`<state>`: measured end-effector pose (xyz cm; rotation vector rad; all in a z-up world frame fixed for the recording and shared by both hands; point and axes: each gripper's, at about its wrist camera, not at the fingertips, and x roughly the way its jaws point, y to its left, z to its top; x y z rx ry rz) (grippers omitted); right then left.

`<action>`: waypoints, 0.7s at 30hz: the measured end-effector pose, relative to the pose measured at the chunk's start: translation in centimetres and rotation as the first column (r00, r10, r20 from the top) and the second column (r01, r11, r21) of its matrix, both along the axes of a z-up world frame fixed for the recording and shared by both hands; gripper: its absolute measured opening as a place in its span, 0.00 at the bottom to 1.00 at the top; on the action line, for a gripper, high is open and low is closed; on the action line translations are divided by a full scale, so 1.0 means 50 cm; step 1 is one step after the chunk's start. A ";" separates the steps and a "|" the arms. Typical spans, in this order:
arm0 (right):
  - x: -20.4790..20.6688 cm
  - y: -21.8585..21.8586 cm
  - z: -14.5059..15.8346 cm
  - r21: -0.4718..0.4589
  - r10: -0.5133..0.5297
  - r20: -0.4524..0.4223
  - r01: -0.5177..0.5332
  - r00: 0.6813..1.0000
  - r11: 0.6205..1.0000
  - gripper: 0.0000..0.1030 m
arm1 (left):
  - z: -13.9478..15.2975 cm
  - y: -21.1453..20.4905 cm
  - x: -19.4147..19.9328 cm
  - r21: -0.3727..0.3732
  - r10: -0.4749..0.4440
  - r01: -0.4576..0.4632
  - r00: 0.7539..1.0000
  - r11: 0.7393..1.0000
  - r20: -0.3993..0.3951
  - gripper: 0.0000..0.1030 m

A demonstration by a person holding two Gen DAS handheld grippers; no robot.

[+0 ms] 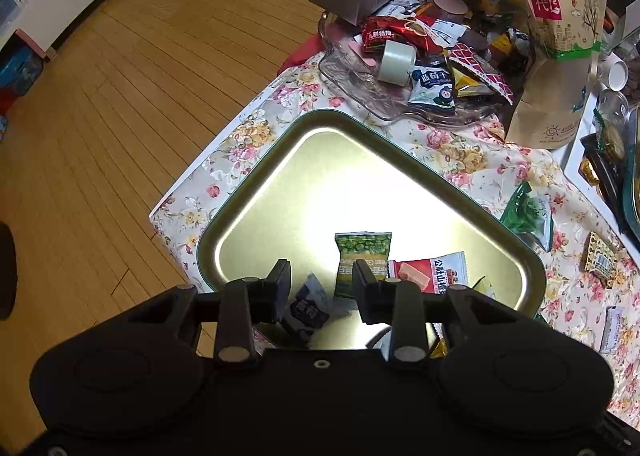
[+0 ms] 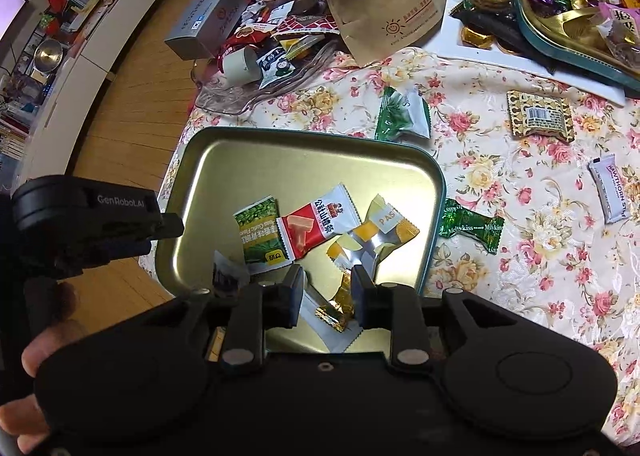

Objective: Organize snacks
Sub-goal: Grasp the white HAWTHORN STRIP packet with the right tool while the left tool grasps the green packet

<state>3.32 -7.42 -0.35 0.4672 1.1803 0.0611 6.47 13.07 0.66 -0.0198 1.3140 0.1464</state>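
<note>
Worktop [image 2: 500, 184] under floral cloth, cluttered along the far edge. I have both claws over the gold tin tray [image 2: 256, 160] at its near corner.

Left claw [image 1: 322, 284]: jaws stand wide, nothing between the pads; a dark small packet [image 1: 306, 312] lies in the tray below it.

Right claw [image 2: 326, 288]: jaws narrow but parted, a gold-wrapped candy [image 2: 334, 310] between them; I cannot tell whether the pads touch it.

In the tray: green pea packet [image 2: 258, 232], red-and-white hawthorn packet [image 2: 316, 224] overlapping it, yellow-and-silver packet [image 2: 380, 232] beside.

Outside the tray, on the cloth: green-and-white sachet [image 2: 404, 114], green twist candy [image 2: 472, 226].
</note>
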 end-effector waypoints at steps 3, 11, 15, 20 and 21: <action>0.000 -0.006 0.003 -0.005 -0.011 0.004 0.011 1.000 1.000 0.28 | 0.001 -0.009 -0.002 0.015 -0.017 0.017 1.000 1.000 0.004 0.42; -0.003 -0.039 -0.007 -0.019 -0.068 -0.019 0.068 0.998 0.998 0.29 | -0.004 -0.043 -0.008 0.039 -0.064 0.064 0.998 0.997 0.001 0.42; -0.006 -0.064 -0.017 -0.027 -0.105 -0.039 0.104 0.994 0.994 0.29 | -0.009 -0.068 -0.011 0.024 -0.089 0.089 0.996 0.996 -0.010 0.42; -0.008 -0.103 -0.028 -0.049 -0.156 -0.061 0.153 0.986 0.987 0.29 | -0.019 -0.122 -0.020 0.023 -0.147 0.148 0.989 0.989 -0.023 0.42; -0.009 -0.114 -0.029 -0.056 -0.167 -0.064 0.164 0.984 0.985 0.29 | -0.021 -0.134 -0.022 0.024 -0.162 0.163 0.986 0.986 -0.026 0.42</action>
